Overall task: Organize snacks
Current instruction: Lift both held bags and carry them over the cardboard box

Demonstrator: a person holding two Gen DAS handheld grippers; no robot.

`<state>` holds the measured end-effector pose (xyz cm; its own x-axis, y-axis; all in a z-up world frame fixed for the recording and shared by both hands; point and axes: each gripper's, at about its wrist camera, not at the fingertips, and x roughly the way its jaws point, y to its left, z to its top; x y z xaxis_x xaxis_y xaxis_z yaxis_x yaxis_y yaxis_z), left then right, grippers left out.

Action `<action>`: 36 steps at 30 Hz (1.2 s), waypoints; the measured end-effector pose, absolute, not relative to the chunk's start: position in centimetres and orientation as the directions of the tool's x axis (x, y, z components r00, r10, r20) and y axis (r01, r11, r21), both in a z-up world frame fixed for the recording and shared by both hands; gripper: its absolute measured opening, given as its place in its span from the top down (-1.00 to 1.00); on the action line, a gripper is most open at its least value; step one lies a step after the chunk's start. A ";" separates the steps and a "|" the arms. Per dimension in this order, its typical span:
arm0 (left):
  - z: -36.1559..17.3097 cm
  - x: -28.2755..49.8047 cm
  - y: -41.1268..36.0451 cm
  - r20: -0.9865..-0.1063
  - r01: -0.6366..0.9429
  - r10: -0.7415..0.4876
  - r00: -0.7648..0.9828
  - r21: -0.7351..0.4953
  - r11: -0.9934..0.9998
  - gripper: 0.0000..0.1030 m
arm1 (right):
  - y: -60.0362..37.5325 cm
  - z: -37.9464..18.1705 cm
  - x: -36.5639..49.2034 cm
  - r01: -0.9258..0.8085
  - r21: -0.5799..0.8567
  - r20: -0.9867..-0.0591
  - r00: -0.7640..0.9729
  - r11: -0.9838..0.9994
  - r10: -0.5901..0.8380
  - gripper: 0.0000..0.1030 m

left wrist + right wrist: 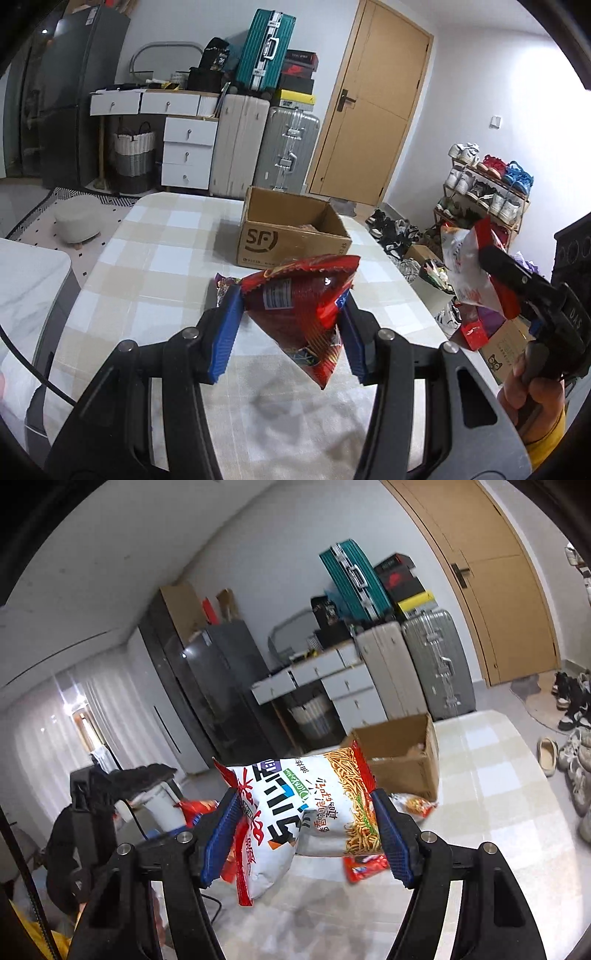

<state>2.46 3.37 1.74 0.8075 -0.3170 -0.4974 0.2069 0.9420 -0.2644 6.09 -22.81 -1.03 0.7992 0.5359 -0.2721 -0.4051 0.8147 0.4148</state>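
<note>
My left gripper [290,301] is shut on a red snack bag [303,317], which hangs above the checked table [166,258]. My right gripper [304,795] is shut on a white and red noodle snack bag [314,808], also lifted off the table. In the left wrist view the right gripper [485,258] shows at the right edge with that bag [463,269]. An open cardboard box [291,236] marked SF stands at the far end of the table, also seen in the right wrist view [402,764]. A purple packet [222,284] peeks out behind my left finger.
Two more snack packets [417,805] [365,867] lie on the table near the box. Suitcases [288,147] and white drawers [188,155] stand behind the table. A shoe rack [484,192] and boxes on the floor [506,347] are on the right, and a marble-topped table [29,280] on the left.
</note>
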 end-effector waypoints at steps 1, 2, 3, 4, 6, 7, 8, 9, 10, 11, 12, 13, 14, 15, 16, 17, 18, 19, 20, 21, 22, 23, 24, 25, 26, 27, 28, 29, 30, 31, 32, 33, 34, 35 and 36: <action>2.0 1.8 3.4 -0.493 0.209 -0.319 0.810 -0.265 0.941 0.08 | -22.8 -0.9 5.7 -0.409 0.417 -0.268 0.798 0.812 0.540 -0.37; 2.3 1.1 3.5 -0.489 0.211 -0.319 0.812 -0.263 0.941 0.08 | -22.6 -0.7 5.3 -0.413 0.418 -0.264 0.797 0.809 0.543 -0.37; 2.6 0.6 3.6 -0.486 0.213 -0.320 0.813 -0.264 0.941 0.08 | -22.8 -0.6 5.2 -0.415 0.417 -0.264 0.796 0.809 0.544 -0.37; 2.8 0.1 3.6 -0.484 0.214 -0.322 0.814 -0.265 0.940 0.08 | -22.6 -0.5 5.1 -0.417 0.415 -0.265 0.795 0.809 0.546 -0.37; 3.2 -0.8 3.9 -0.481 0.217 -0.324 0.815 -0.264 0.940 0.08 | -22.5 -0.5 4.9 -0.420 0.414 -0.266 0.793 0.808 0.549 -0.37; 3.5 -1.2 3.9 -0.479 0.218 -0.324 0.816 -0.264 0.939 0.08 | -22.4 -0.5 4.8 -0.421 0.415 -0.268 0.791 0.807 0.550 -0.37; 3.7 -1.4 4.0 -0.478 0.219 -0.326 0.816 -0.265 0.939 0.08 | -22.3 -0.5 4.8 -0.421 0.414 -0.270 0.790 0.807 0.550 -0.37; 3.9 -1.9 4.2 -0.476 0.221 -0.327 0.816 -0.266 0.938 0.08 | -22.2 -0.4 4.8 -0.421 0.414 -0.270 0.790 0.807 0.550 -0.37; 4.0 -2.1 4.2 -0.475 0.223 -0.329 0.816 -0.266 0.938 0.08 | -22.3 -0.5 5.0 -0.423 0.416 -0.270 0.788 0.805 0.553 -0.37; 4.1 -2.3 4.2 -0.473 0.225 -0.330 0.817 -0.266 0.937 0.08 | -22.2 -0.4 5.0 -0.426 0.420 -0.270 0.785 0.802 0.558 -0.37; 4.3 -2.6 4.3 -0.471 0.227 -0.332 0.817 -0.268 0.936 0.08 | -22.2 -0.4 5.1 -0.427 0.423 -0.270 0.783 0.800 0.561 -0.37; 4.4 -2.7 4.5 -0.471 0.229 -0.336 0.815 -0.270 0.935 0.08 | -22.1 -0.5 5.1 -0.426 0.423 -0.272 0.782 0.799 0.561 -0.37; 4.4 -2.6 4.5 -0.472 0.230 -0.336 0.815 -0.270 0.935 0.08 | -22.2 -0.6 5.5 -0.427 0.424 -0.273 0.781 0.799 0.562 -0.37; 4.4 -2.5 4.4 -0.471 0.227 -0.333 0.817 -0.268 0.936 0.08 | -22.1 -0.6 5.4 -0.427 0.422 -0.273 0.781 0.799 0.562 -0.38; 4.4 -2.6 4.4 -0.470 0.227 -0.333 0.817 -0.268 0.936 0.08 | -22.1 -0.6 5.4 -0.427 0.421 -0.273 0.782 0.800 0.561 -0.38; 4.4 -2.5 4.4 -0.471 0.226 -0.333 0.817 -0.269 0.936 0.08 | -22.1 -0.5 5.5 -0.429 0.419 -0.271 0.782 0.800 0.561 -0.38; 4.4 -2.6 4.4 -0.473 0.227 -0.334 0.815 -0.270 0.936 0.08 | -22.1 -0.5 5.6 -0.430 0.419 -0.270 0.782 0.800 0.562 -0.37; 4.4 -2.7 4.5 -0.473 0.227 -0.336 0.815 -0.272 0.935 0.08 | -22.3 -0.6 5.9 -0.430 0.419 -0.269 0.782 0.800 0.562 -0.37; 4.5 -2.4 4.4 -0.474 0.226 -0.336 0.814 -0.273 0.935 0.08 | -22.3 -0.6 5.9 -0.431 0.420 -0.269 0.782 0.799 0.563 -0.37; 4.6 -2.7 4.4 -0.475 0.227 -0.334 0.814 -0.269 0.936 0.08 | -22.4 -0.7 6.0 -0.431 0.421 -0.268 0.781 0.798 0.564 -0.37; 4.5 -2.4 4.5 -0.475 0.228 -0.334 0.814 -0.268 0.936 0.08 | -22.4 -0.7 5.9 -0.430 0.420 -0.267 0.783 0.799 0.562 -0.37; 4.5 -2.5 4.5 -0.477 0.227 -0.334 0.813 -0.269 0.936 0.08 | -22.4 -0.7 5.9 -0.431 0.421 -0.267 0.782 0.798 0.563 -0.37; 4.6 -2.6 4.6 -0.478 0.227 -0.334 0.812 -0.269 0.936 0.08 | -22.3 -0.7 5.9 -0.431 0.421 -0.270 0.780 0.798 0.564 -0.37; 4.6 -2.6 4.7 -0.479 0.227 -0.333 0.812 -0.268 0.936 0.08 | -22.3 -0.7 6.1 -0.432 0.422 -0.271 0.779 0.797 0.566 -0.38; 4.6 -2.6 4.6 -0.479 0.225 -0.332 0.813 -0.267 0.937 0.08 | -22.3 -0.7 6.4 -0.433 0.420 -0.272 0.779 0.798 0.565 -0.38; 4.7 -2.7 4.8 -0.479 0.225 -0.331 0.813 -0.266 0.937 0.08 | -22.2 -0.7 6.7 -0.433 0.417 -0.274 0.779 0.799 0.564 -0.38; 4.8 -2.6 4.9 -0.480 0.225 -0.330 0.813 -0.265 0.938 0.08 | -22.2 -0.6 7.0 -0.435 0.415 -0.275 0.777 0.799 0.566 -0.38; 4.6 -2.3 4.7 -0.479 0.221 -0.328 0.814 -0.266 0.938 0.08 | -22.1 -0.5 7.1 -0.438 0.411 -0.274 0.777 0.800 0.567 -0.38; 4.8 -2.3 4.9 -0.478 0.218 -0.327 0.815 -0.268 0.938 0.08 | -22.0 -0.3 7.3 -0.441 0.404 -0.273 0.778 0.802 0.565 -0.38; 4.9 -1.2 5.0 -0.478 0.219 -0.329 0.815 -0.271 0.937 0.08 | -21.9 -0.1 7.7 -0.443 0.396 -0.272 0.780 0.804 0.564 -0.38; 5.1 -0.6 4.9 -0.476 0.212 -0.325 0.817 -0.276 0.937 0.08 | -21.9 0.1 7.9 -0.446 0.390 -0.273 0.780 0.805 0.564 -0.38; 5.3 0.1 5.1 -0.474 0.204 -0.321 0.820 -0.282 0.938 0.08 | -21.8 0.3 8.2 -0.447 0.383 -0.273 0.781 0.809 0.561 -0.38; 5.5 0.4 5.1 -0.472 0.207 -0.324 0.820 -0.284 0.936 0.08 | -21.8 0.5 8.5 -0.445 0.378 -0.272 0.785 0.812 0.556 -0.38; 5.7 0.8 5.1 -0.470 0.210 -0.328 0.820 -0.285 0.935 0.08 | -21.8 0.7 8.9 -0.444 0.377 -0.268 0.787 0.813 0.555 -0.38; 5.8 1.3 4.9 -0.469 0.211 -0.327 0.821 -0.283 0.936 0.08 | -21.9 0.9 9.4 -0.446 0.380 -0.264 0.787 0.810 0.557 -0.38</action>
